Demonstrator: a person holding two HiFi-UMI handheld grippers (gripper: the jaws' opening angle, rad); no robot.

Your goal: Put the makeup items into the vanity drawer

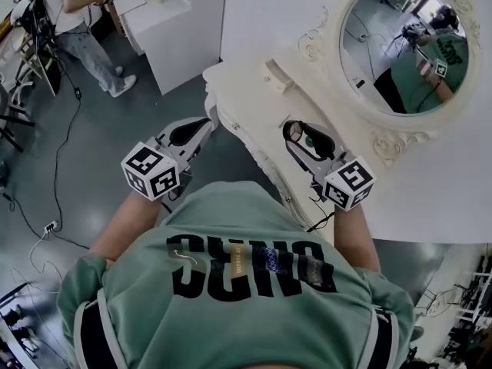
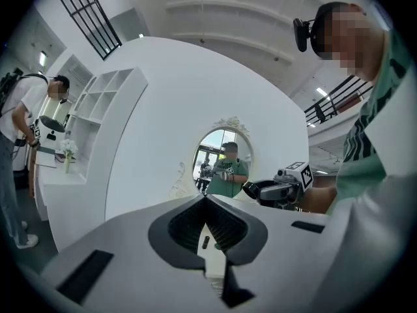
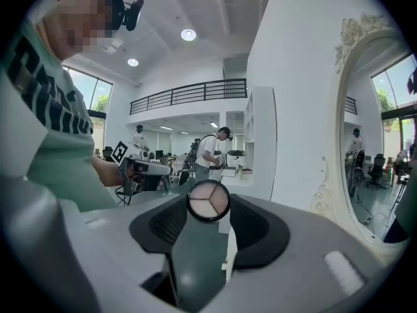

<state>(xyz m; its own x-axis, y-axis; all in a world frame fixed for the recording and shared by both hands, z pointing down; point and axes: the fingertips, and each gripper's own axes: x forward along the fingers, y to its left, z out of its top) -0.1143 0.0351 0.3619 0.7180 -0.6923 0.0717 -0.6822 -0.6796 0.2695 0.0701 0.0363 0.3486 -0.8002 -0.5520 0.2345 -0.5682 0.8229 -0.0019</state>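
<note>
A round makeup compact (image 3: 208, 201) with three powder shades is pinched upright between the jaws of my right gripper (image 3: 208, 208). In the head view that right gripper (image 1: 297, 134) hovers over the white vanity top (image 1: 254, 91), and the compact (image 1: 308, 140) shows as a small dark-green disc inside it. My left gripper (image 1: 192, 130) hangs beside the vanity's left front edge, over the floor. Its jaws (image 2: 207, 204) are shut with nothing between them. The vanity's front (image 1: 257, 160) shows no pulled-out drawer. No other makeup items are visible.
An oval ornate mirror (image 1: 403, 44) stands at the back of the vanity against a white wall. A white shelf unit (image 1: 169, 29) stands to the far left, with another person (image 1: 77, 21) beside it. Cables (image 1: 58, 167) and tripod stands lie on the grey floor at left.
</note>
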